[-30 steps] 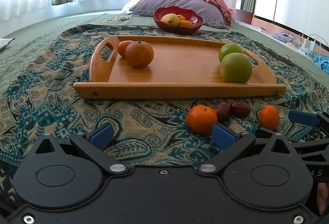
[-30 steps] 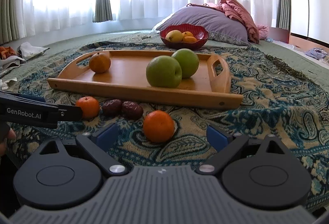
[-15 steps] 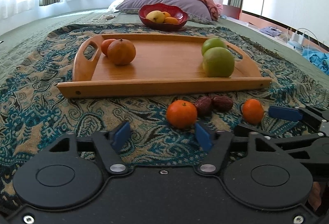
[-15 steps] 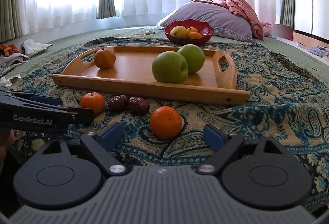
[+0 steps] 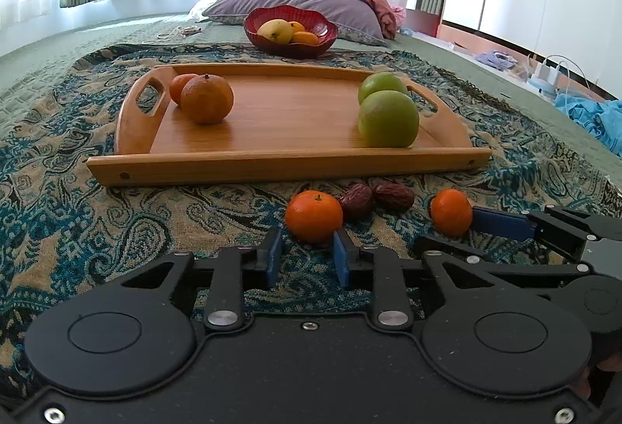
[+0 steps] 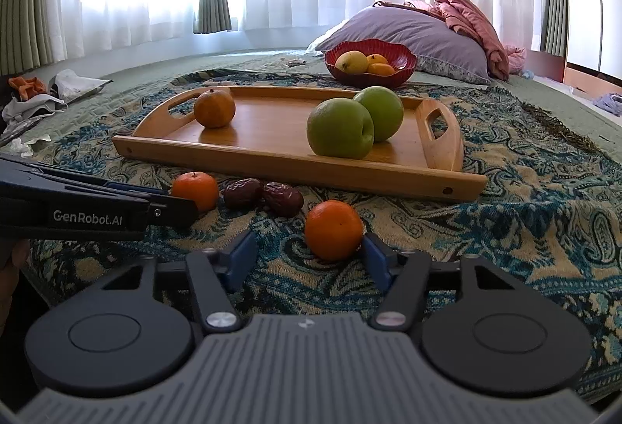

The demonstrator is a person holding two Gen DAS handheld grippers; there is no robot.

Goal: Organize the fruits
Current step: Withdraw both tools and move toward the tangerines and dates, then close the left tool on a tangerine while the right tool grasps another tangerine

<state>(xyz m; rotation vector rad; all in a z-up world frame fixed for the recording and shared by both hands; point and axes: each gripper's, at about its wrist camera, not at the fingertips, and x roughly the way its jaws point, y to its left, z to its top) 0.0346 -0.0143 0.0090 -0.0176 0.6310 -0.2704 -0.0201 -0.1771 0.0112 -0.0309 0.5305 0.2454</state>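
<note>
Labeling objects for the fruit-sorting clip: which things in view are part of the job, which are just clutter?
Job:
wooden tray
two green apples
oranges on the tray
two loose oranges on the blanket
two dates
red fruit bowl
left tongs
right tongs

Lying about:
purple pillow
pink blanket
crumpled items
blue cloth

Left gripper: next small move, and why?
Probably ease the left gripper forward a touch, then close. Its jaws are open and the left tangerine sits just past the tips, nearer the right pad, still on the blanket short of the wooden tray.
</note>
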